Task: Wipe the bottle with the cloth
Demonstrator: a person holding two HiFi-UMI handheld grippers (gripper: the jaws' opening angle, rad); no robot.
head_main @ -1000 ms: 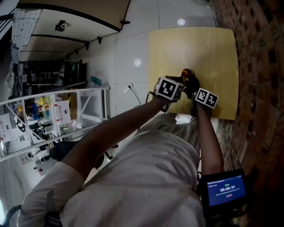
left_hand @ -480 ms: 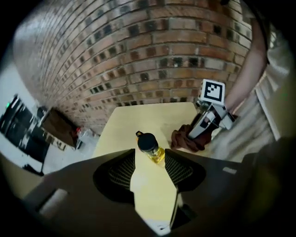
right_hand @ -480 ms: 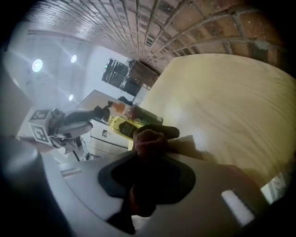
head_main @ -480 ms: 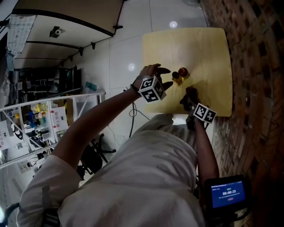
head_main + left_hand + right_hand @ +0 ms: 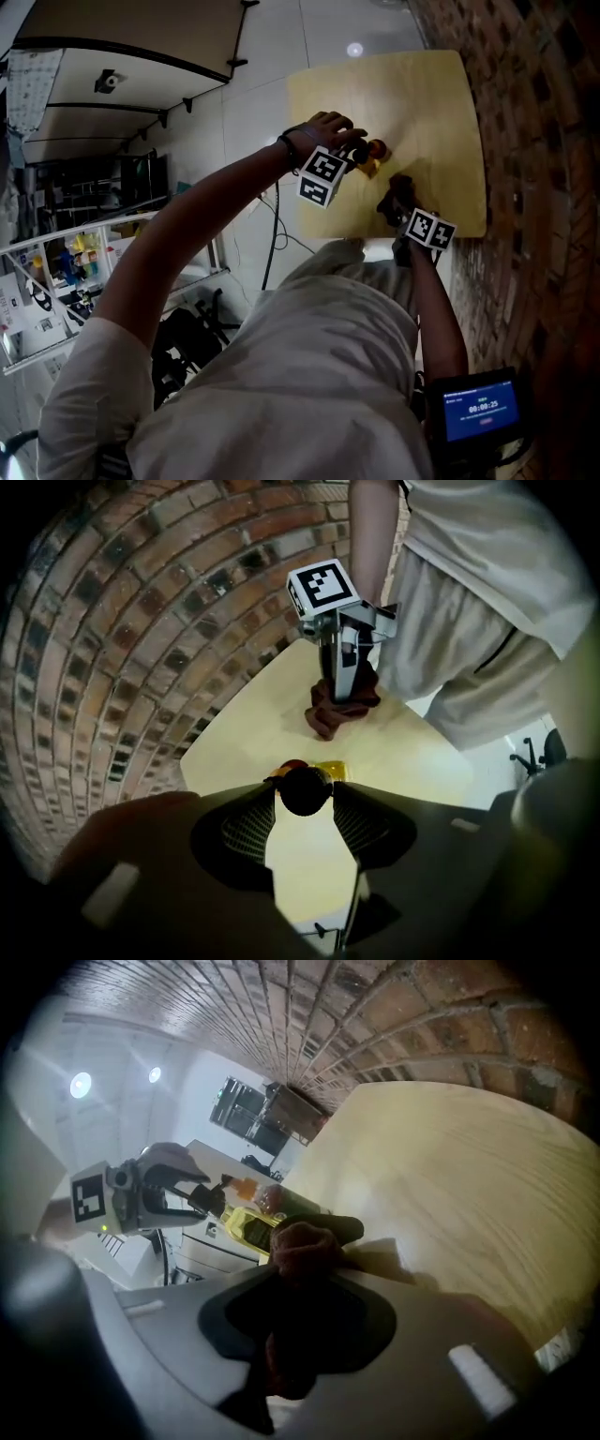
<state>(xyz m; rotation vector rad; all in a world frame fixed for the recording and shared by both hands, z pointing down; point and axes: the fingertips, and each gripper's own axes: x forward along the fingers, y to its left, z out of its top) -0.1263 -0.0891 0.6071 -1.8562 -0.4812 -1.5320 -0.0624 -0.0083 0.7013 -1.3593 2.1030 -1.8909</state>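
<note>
On the pale wooden table (image 5: pixel 431 103) stands a small bottle (image 5: pixel 375 150) with a yellow label and a black cap (image 5: pixel 305 789). My left gripper (image 5: pixel 356 153) points steeply down over it. Its jaws have just been opening, and the cap sits between their tips (image 5: pixel 305 803) without being pressed. My right gripper (image 5: pixel 396 206) is a little nearer the person, apart from the bottle, and shut on a bunched dark red-brown cloth (image 5: pixel 300 1246). In the left gripper view the cloth (image 5: pixel 336 712) hangs down to the tabletop.
A brick wall (image 5: pixel 525 141) runs along the table's right side. White tiled floor (image 5: pixel 272 103) lies to its left, with a cable and shelving (image 5: pixel 84 262) farther off. A small screen device (image 5: pixel 478 408) hangs at the person's hip.
The left gripper came off the bottle, rolled over, and now sits on top of it. The right gripper drew back from the bottle towards the person, still holding the cloth.
</note>
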